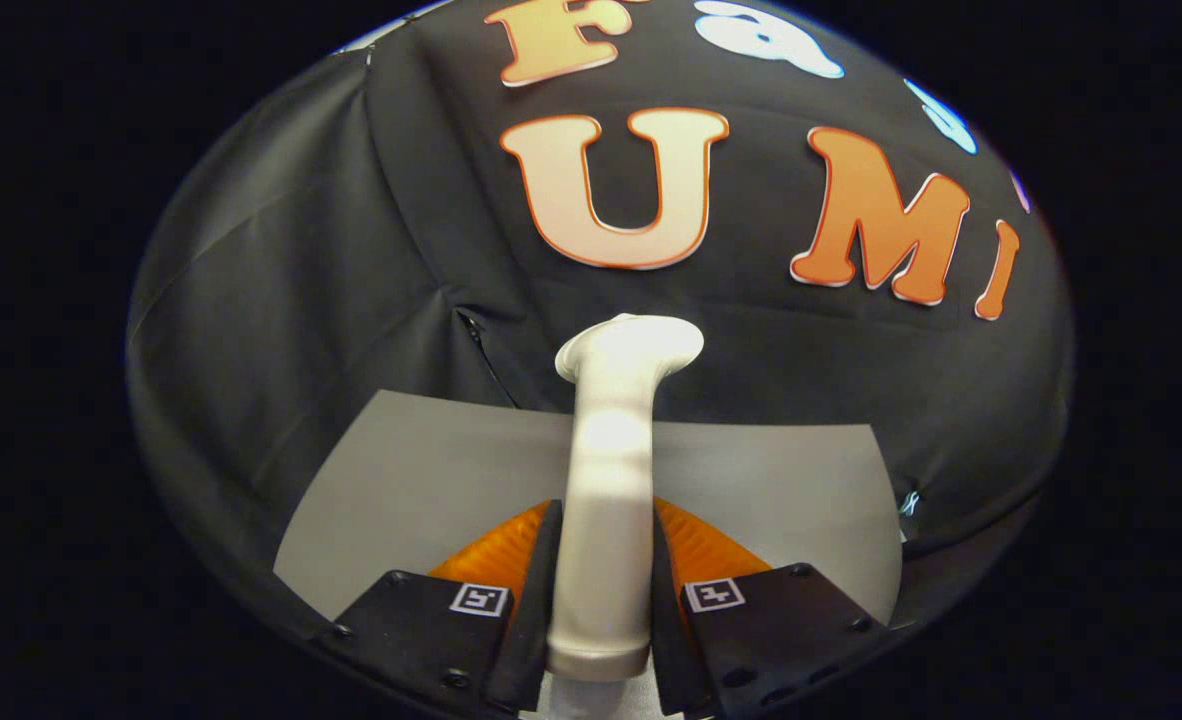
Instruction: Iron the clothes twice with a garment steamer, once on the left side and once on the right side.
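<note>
The gripper [606, 570] has its jaws closed tight on the handle of a white garment steamer [611, 480], with one finger pressing on each side of the handle low down, so the steamer is firmly held between them. The handle runs straight ahead from between the fingers and rises upright, and at its far end it bends over to one side into the wider steamer head [641, 345], which stands out against the black cloth wall [301, 280] of the booth. Beneath the steamer and beyond the fingers lies a flat grey worktop [421, 470], its far edge meeting the cloth wall. The steamer's head is raised well above this surface and touches neither the worktop nor the wall. Each finger carries a small square marker [478, 599] on its upper face, just beside the handle. The cloth wall hangs in soft folds, with a seam running down toward the far left corner of the worktop. No garment can be made out on the worktop here.
</note>
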Available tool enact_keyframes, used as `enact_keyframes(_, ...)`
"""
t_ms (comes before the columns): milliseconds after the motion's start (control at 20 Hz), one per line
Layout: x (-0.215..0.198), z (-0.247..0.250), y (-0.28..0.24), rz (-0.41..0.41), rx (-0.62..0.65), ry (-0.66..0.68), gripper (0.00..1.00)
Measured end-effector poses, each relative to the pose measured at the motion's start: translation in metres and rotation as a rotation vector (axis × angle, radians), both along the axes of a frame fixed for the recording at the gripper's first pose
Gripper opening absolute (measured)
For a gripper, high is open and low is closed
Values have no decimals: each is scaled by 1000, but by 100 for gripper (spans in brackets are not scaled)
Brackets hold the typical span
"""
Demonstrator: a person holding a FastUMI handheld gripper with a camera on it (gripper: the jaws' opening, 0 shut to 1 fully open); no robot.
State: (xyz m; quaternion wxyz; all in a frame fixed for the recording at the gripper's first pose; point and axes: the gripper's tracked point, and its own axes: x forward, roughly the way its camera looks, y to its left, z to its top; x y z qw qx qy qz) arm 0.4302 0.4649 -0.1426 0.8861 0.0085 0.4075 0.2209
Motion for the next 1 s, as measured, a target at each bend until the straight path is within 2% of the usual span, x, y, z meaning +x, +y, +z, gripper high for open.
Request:
enact_keyframes(300,-67,58,-14,80,80,-129,48)
enact_keyframes(450,-112,78,-37,91,153,-172,48)
enact_keyframes(600,-154,94,-68,113,166,-247,48)
enact_keyframes(1000,-241,134,-161,95,233,-360,46)
